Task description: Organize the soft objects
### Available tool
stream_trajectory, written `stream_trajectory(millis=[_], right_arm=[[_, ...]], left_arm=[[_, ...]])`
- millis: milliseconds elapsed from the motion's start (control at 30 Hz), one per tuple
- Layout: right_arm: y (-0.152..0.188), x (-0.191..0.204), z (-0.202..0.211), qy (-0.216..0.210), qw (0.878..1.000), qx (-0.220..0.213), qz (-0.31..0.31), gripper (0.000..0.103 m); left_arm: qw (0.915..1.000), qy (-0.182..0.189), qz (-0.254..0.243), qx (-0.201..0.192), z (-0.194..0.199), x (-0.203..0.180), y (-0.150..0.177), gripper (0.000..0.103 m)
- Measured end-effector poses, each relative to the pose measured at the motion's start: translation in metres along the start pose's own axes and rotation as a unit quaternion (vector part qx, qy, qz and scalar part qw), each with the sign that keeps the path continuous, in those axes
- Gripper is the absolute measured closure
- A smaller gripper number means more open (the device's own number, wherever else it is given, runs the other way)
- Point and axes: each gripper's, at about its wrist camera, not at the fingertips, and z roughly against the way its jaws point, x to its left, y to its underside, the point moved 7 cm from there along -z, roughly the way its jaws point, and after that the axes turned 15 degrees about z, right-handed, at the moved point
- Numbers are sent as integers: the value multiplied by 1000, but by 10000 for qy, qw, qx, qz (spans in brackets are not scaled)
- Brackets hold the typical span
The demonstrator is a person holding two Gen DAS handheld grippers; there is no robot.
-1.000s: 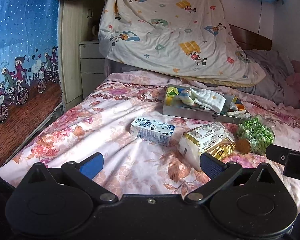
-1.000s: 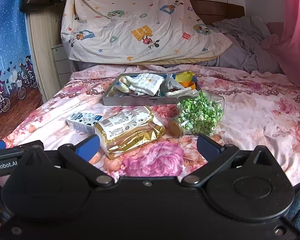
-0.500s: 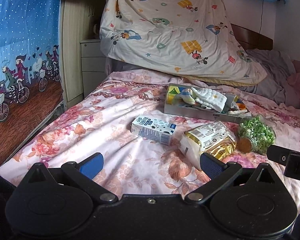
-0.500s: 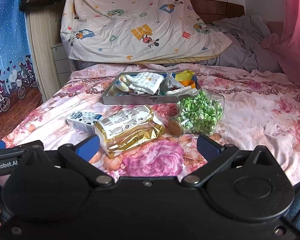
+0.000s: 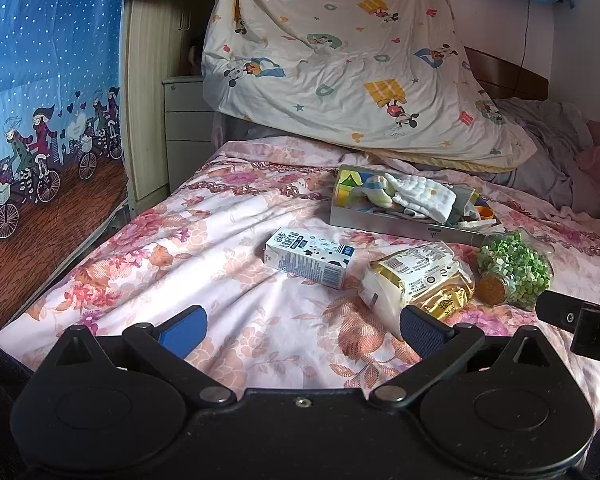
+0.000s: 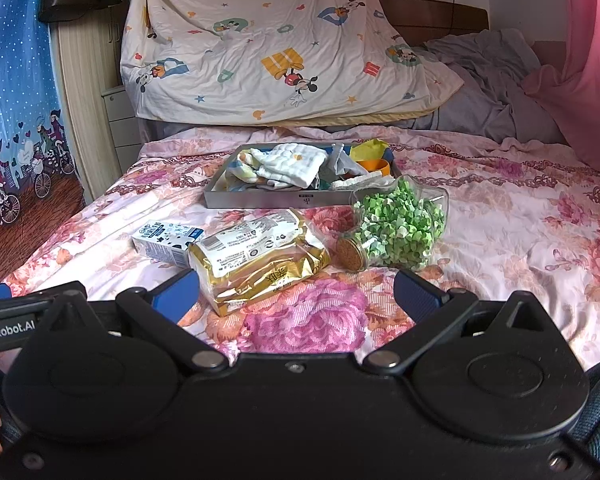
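My left gripper (image 5: 300,326) and right gripper (image 6: 296,294) gape empty; gold packet (image 6: 260,256) near, grey tray (image 6: 276,200) far.

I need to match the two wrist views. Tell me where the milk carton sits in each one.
Left wrist: milk carton at centre, left of the gold bag.
Right wrist: milk carton left of centre, partly behind the gold bag.
Shared landmark: the grey tray behind both.

A cartoon-print quilt (image 6: 268,52) hangs behind the bed beside a blue curtain (image 5: 40,80).
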Motion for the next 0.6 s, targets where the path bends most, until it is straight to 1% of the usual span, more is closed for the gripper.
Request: stream_trajectory(millis=[600], right_arm=[[0, 0, 0, 1, 10000, 1, -4, 1]], left_arm=[[10000, 3, -1, 3, 0, 1, -1, 1]])
